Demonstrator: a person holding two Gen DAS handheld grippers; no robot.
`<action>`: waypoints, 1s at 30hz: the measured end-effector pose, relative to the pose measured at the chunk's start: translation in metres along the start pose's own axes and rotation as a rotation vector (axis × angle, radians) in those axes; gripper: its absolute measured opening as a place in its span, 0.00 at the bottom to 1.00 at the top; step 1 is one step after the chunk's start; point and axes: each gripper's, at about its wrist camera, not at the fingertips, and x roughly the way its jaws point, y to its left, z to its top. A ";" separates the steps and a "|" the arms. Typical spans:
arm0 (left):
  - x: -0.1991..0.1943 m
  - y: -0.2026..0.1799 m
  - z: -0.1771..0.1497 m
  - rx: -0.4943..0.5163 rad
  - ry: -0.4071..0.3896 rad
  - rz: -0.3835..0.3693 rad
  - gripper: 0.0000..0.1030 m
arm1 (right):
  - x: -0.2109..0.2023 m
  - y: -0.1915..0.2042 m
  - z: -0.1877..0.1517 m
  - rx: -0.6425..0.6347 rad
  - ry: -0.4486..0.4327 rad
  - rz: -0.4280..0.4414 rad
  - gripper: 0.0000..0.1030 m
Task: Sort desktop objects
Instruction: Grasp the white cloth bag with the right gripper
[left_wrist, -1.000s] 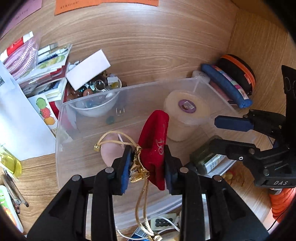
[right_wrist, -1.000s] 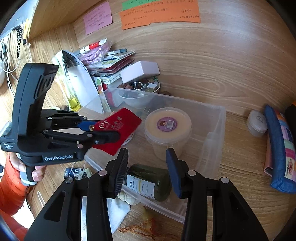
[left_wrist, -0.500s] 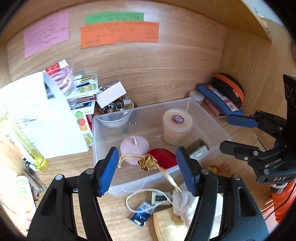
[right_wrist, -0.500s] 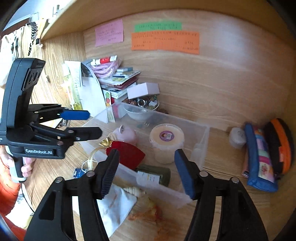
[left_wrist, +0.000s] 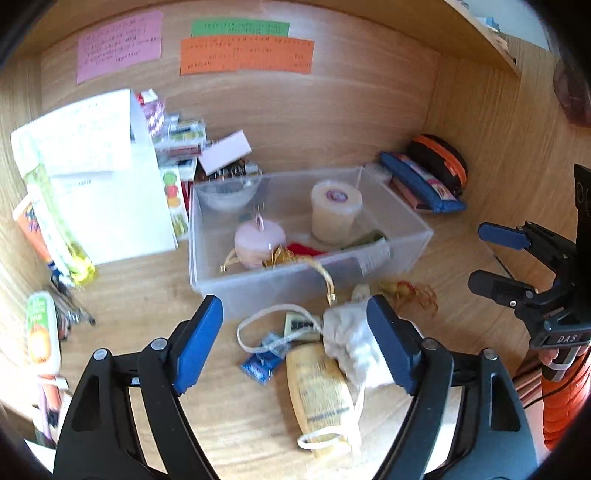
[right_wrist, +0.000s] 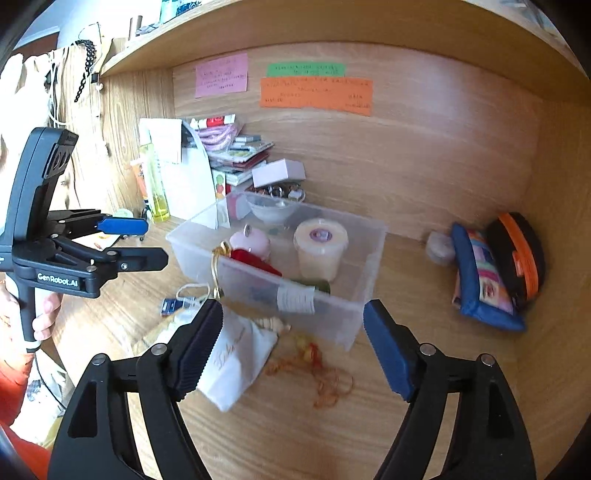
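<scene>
Clutter for sorting lies on the wooden desk (left_wrist: 155, 295) on the near side of the clear plastic bin (left_wrist: 406, 254): a white cloth pouch (left_wrist: 347, 332) with its drawstring looped out to the left, a yellow tube (left_wrist: 317, 384) lying partly under it, a small blue packet (left_wrist: 260, 365) and a tangle of orange thread (right_wrist: 321, 373) to the right. Already in the bin are a pink candle (left_wrist: 258, 240), a red pouch (right_wrist: 255, 258) with its gold cord (left_wrist: 325, 275) hanging over the near wall, a lidded tub (left_wrist: 334, 206) and a dark bottle (right_wrist: 312, 286).

Left gripper (left_wrist: 295, 350) hangs above the pouch and tube with its jaws spread wide and empty. Right gripper (right_wrist: 291, 350) is likewise spread and empty, over the pouch corner and thread.

The next pick is probably the pouch. Come straight down, pinch the bunched cloth rather than the loose string, and lift clear of the tube beneath so it is not dragged along. Watch the hanging gold cord at the bin wall when carrying anything over.
</scene>
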 end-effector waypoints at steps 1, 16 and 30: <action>0.001 0.000 -0.004 -0.003 0.007 -0.001 0.78 | 0.001 0.001 -0.003 0.004 0.007 0.004 0.74; 0.026 0.021 -0.062 -0.083 0.159 -0.043 0.78 | 0.051 0.047 -0.045 -0.048 0.171 0.115 0.74; 0.039 0.016 -0.064 -0.090 0.168 -0.090 0.80 | 0.103 0.080 -0.036 -0.222 0.246 0.089 0.57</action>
